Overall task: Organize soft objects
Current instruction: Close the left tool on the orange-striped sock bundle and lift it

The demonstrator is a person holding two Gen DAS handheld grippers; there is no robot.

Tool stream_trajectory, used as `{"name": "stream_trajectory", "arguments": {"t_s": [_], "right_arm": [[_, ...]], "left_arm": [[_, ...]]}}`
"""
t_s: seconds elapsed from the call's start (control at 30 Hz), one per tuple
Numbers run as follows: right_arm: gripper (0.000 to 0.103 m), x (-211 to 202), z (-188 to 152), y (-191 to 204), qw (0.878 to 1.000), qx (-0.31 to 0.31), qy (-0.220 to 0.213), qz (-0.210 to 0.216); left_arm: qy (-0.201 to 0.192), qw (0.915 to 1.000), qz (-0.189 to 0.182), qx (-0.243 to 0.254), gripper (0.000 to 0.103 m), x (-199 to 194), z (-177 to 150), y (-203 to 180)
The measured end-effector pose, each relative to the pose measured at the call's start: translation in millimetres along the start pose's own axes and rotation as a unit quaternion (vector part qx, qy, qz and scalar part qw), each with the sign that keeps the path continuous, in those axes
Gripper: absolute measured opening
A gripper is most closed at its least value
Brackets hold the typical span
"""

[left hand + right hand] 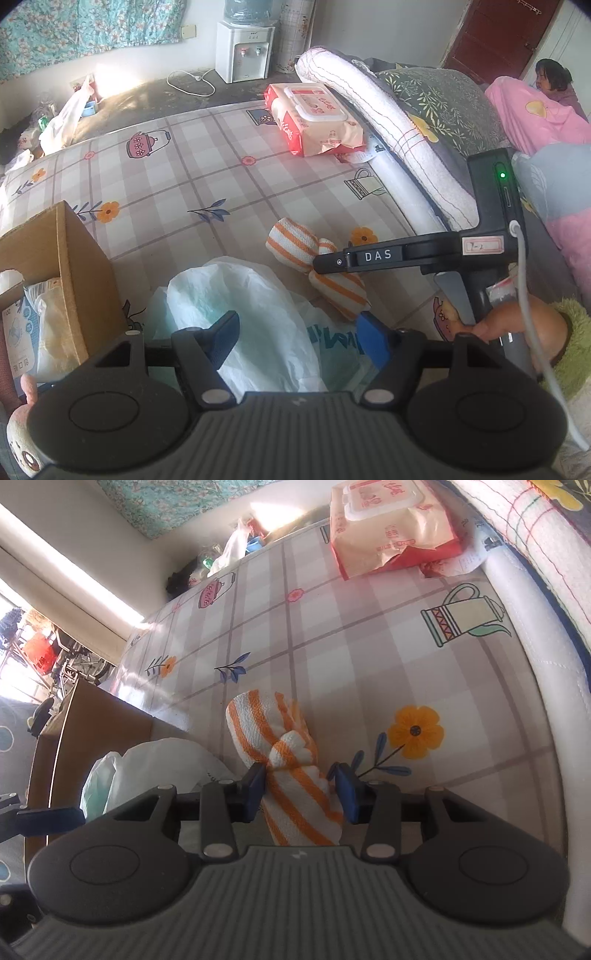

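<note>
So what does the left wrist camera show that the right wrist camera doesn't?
Only the left wrist view shows the water dispenser, a person's hand on the right tongs' handle, and the box's contents. Only the right wrist view shows the right tongs straddling the striped cloth's knot, one pad touching. Both show the cloth, white plastic bag, cardboard box and wipes pack.

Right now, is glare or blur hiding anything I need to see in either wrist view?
Left wrist: sun glare whitens the floor by the far wall; striped towel is sharp. Right wrist: the window side is blown out, fisheye bends the edges, the towel between the right gripper pads is clear.
</note>
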State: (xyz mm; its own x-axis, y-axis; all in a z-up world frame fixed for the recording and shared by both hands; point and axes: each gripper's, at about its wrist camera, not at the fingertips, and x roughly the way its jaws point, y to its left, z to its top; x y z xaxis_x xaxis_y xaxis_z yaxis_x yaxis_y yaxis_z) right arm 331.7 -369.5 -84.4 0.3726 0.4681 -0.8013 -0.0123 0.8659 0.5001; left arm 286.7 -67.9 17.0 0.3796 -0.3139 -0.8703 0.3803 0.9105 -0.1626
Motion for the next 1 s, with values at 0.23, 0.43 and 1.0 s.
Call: {"name": "stream_trajectory", "arguments": {"t_s": [0.23, 0.43, 1.0], "right_arm": [[0.041, -32, -30, -61, 0.994, 0.111, 0.002, 0.023], [0.045, -32, -34, -89, 0.983, 0.175, 0.018, 0.059], [0.042, -18, -34, -118, 0.961, 0.242, 0.019, 0.131]], "left_arm": [[0.032, 0.9986, -0.027, 0.031, 0.071, 23, 10, -32], [0.073, 0.9944, -0.047, 0.061, 0.067, 54, 20, -58], [0.184, 0.9796, -0.033, 0.073, 0.055, 158, 38, -103]]}}
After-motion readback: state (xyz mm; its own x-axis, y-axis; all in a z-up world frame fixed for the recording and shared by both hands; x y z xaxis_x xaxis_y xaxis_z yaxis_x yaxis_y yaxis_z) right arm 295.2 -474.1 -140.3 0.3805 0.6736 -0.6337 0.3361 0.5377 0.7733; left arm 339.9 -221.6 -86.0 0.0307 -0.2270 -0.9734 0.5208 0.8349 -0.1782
